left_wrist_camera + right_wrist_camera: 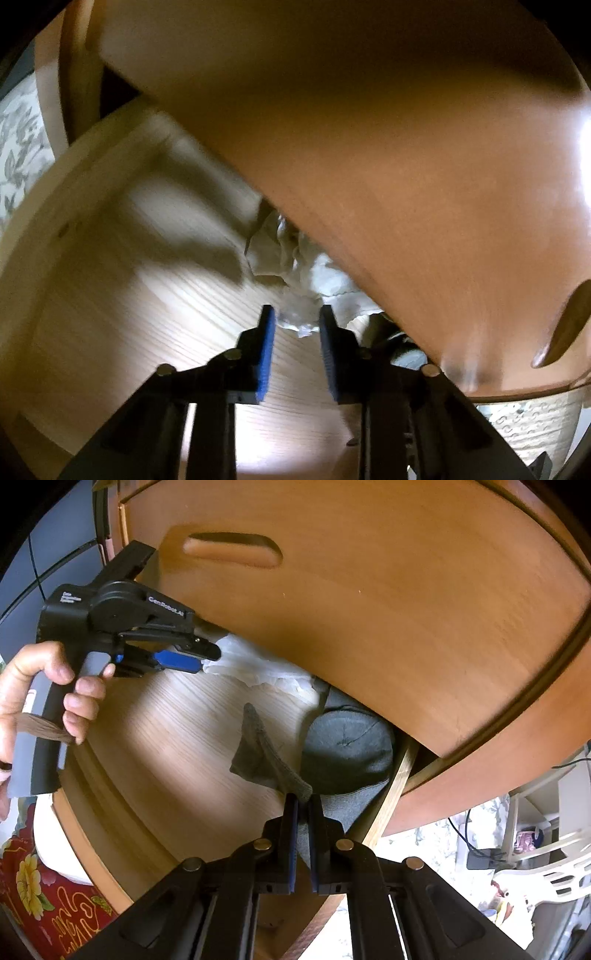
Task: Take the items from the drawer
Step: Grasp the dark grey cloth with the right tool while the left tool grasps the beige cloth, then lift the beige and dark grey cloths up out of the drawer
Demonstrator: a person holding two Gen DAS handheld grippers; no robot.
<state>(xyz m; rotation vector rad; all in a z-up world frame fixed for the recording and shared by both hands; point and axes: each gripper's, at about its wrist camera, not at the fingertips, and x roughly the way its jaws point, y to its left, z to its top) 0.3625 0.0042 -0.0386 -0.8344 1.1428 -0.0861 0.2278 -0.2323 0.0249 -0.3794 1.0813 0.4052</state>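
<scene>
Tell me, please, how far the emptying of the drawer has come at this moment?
Done: the drawer stands open and much of its floor is bare. In hand: the right gripper is shut on a grey sock, and the left gripper is open at the white crumpled cloth. Left: that cloth and the dark grey folded garment are both still inside.

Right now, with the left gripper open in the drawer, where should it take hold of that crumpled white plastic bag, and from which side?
Grip the crumpled white plastic bag by its loose near edge, which already lies between the open left gripper fingers. Come straight ahead along the pale wooden drawer floor, low, since the brown drawer front above overhangs the bag's far part. Probably bunched film pinches easily there.
</scene>
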